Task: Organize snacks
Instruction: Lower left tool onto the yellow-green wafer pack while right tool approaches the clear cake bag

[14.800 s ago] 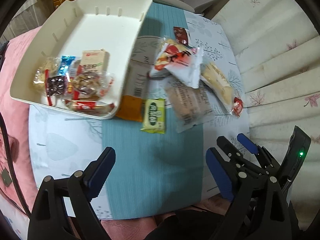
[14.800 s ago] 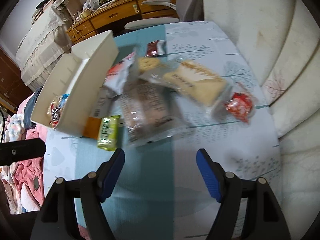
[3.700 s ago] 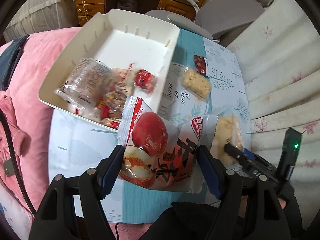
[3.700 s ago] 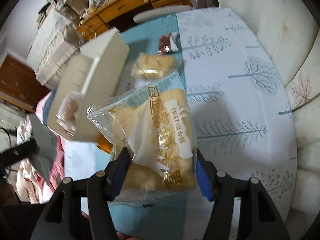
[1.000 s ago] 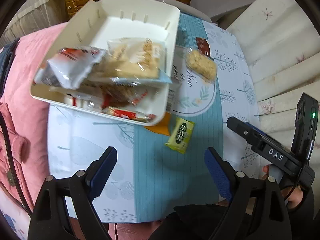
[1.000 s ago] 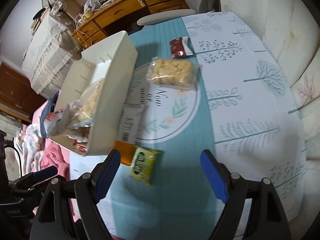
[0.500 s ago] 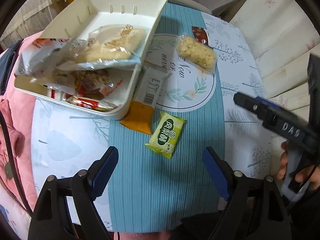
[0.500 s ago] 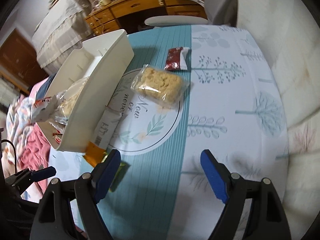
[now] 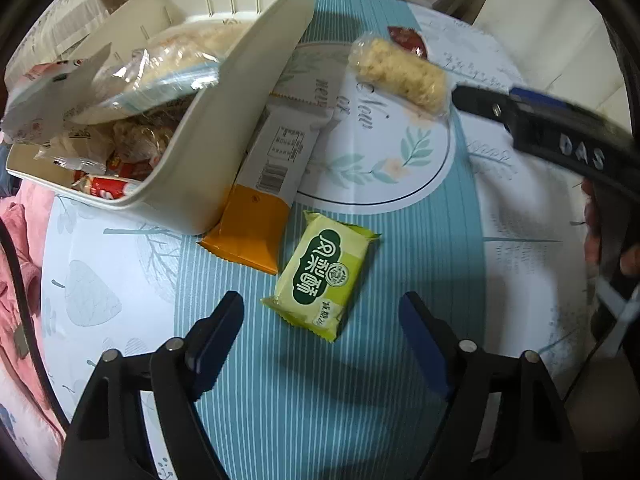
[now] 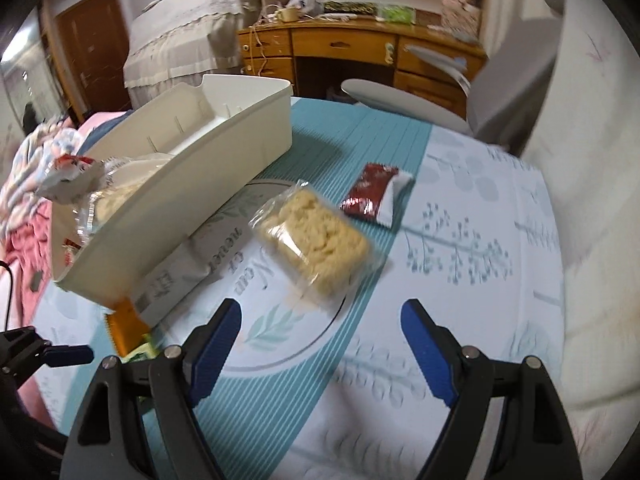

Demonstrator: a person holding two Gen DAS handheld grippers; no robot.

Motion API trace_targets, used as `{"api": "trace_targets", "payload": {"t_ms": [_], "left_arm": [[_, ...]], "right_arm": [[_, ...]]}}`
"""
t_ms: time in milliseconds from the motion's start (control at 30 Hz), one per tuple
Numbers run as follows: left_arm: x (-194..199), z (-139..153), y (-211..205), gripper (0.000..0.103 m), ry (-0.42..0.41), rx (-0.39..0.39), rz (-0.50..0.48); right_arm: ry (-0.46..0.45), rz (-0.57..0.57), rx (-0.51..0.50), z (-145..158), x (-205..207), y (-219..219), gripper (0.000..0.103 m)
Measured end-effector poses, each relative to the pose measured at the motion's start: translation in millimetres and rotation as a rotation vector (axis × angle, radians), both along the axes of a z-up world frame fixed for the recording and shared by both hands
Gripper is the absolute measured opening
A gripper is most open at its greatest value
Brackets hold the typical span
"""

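A white tray (image 9: 240, 92) holds several wrapped snacks, among them a clear-wrapped cake (image 9: 180, 60). On the table beside it lie a green snack pack (image 9: 322, 272), an orange-and-white packet (image 9: 268, 184) partly under the tray, a clear-wrapped rice crisp (image 9: 400, 72) and a small dark red packet (image 9: 406, 38). My left gripper (image 9: 320, 328) is open, just short of the green pack. My right gripper (image 10: 320, 332) is open, just short of the rice crisp (image 10: 316, 240); the red packet (image 10: 374, 192) lies beyond it. The tray (image 10: 200, 184) is to its left.
The table has a teal-and-white cloth (image 9: 312, 400). Pink bedding (image 9: 16, 240) lies off its left edge. A cream sofa back (image 10: 592, 200) stands to the right, and a grey chair (image 10: 400, 100) and wooden desk (image 10: 360, 48) beyond the far end.
Both grippers, empty and open, have moved lower and closer to the table. The left one has closed in on the green pack, the right one on the rice crisp.
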State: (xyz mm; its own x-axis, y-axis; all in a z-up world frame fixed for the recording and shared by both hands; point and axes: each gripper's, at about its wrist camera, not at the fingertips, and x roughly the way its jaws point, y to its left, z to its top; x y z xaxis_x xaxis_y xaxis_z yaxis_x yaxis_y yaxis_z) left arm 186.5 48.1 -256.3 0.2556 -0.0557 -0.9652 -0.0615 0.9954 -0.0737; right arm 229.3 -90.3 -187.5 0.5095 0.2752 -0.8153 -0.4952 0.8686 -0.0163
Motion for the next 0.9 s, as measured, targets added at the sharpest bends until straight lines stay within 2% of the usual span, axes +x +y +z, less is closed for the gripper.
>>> {"api": "trace_targets", "payload": {"t_ms": [167,267,400,600,800,900], "left_arm": [[8.1,-11.8,-2.6,0.073,0.003,0.016,0.017],[16.2,-19.5,-8.0,0.064,0.019,0.044,0.012],[21.7,-25.2,-11.0,0.059,0.036,0.057,0.016],[25.9,-29.5,-12.3,0.045,0.043,0.061,0.035],[28.0,-30.4,-10.6,0.04,0.057,0.054,0.047],[30.7,-26.3,-6.0,0.04,0.075,0.051,0.054]], "right_arm": [[-0.043,0.049,-0.027,-14.7,20.4,10.0,0.083],[-0.063,0.085,-0.061,-24.1,31.5,16.2,0.083],[-0.083,0.133,-0.106,-36.3,45.7,25.4,0.083],[-0.06,0.192,-0.111,-46.5,60.5,37.7,0.083],[-0.003,0.179,-0.078,-52.7,68.7,41.1,0.082],[0.008,0.164,-0.061,-52.0,68.5,38.0,0.073]]}}
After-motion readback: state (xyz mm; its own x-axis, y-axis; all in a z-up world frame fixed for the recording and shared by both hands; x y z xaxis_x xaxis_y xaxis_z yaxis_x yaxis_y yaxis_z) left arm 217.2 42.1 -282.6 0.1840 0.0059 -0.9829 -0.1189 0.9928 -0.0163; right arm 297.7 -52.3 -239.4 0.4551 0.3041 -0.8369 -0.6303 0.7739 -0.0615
